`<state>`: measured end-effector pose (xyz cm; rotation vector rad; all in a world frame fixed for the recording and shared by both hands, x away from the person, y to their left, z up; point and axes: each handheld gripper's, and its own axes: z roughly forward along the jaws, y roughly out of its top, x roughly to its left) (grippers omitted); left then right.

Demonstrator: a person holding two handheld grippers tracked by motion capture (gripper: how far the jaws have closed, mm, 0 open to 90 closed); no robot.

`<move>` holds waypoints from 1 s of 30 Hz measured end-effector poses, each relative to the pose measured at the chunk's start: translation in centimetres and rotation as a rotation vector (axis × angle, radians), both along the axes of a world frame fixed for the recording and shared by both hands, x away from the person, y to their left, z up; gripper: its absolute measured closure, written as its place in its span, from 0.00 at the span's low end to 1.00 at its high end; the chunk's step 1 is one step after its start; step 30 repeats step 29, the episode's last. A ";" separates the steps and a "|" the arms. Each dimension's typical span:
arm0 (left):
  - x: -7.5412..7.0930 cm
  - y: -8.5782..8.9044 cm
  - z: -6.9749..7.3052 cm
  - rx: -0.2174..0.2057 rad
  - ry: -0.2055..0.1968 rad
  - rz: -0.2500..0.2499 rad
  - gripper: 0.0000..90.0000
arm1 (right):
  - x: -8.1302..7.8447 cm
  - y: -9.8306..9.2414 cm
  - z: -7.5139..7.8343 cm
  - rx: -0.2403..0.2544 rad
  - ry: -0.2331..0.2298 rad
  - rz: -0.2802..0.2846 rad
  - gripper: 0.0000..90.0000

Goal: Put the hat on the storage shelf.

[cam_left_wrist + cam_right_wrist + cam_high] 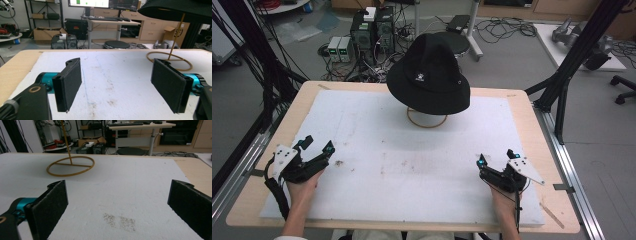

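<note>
Closest to the high camera are the person's two forearms, coming up from the bottom edge. Each hand holds a black gripper over the white mat on the wooden table.

The left gripper sits near the left edge of the mat, low down in the high view. Its jaws are wide apart and hold nothing. In the left gripper view the two flat black pads stand far from each other, with bare white mat between them (there are a few small brown spots on the mat).

The right gripper sits near the right edge of the mat, about level with the left one. Its jaws are wide apart too, and there is nothing in them. In the right gripper view its own jaws rise at the two bottom corners, and a patch of little brown crumbs lies on the mat between them.

The black hat is at the far side of the table, in the middle. It sits on top of a thin yellow wire stand. The stand has a round ring lying flat on the mat and a thin stick going up into the hat. The hat is well apart from both grippers.

In the left gripper view the hat's brim shows at the top right, above the ring. In the right gripper view the ring lies at the upper left.

Behind the table, on the floor, are computer boxes and lots of cables.
</note>
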<state>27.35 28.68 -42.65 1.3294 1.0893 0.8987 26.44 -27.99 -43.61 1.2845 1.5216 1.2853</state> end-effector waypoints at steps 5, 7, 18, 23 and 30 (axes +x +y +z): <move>-0.1 0.2 -0.1 -0.018 0.000 -0.002 0.28 | 0.0 0.1 0.0 0.004 0.005 0.004 0.02; -0.2 0.2 -0.1 -0.015 -0.001 -0.003 0.30 | 0.0 0.0 0.0 0.003 0.006 0.003 0.02; -0.2 0.1 -0.1 -0.009 0.007 0.008 0.25 | 0.0 0.1 -0.1 0.003 0.012 0.007 0.02; -0.2 0.1 -0.1 -0.014 0.013 0.001 0.25 | 0.1 0.1 -0.1 0.000 0.014 0.008 0.02; -0.2 -0.1 -0.1 -0.011 0.014 -0.009 0.25 | 0.0 0.1 -0.1 0.002 0.016 0.008 0.02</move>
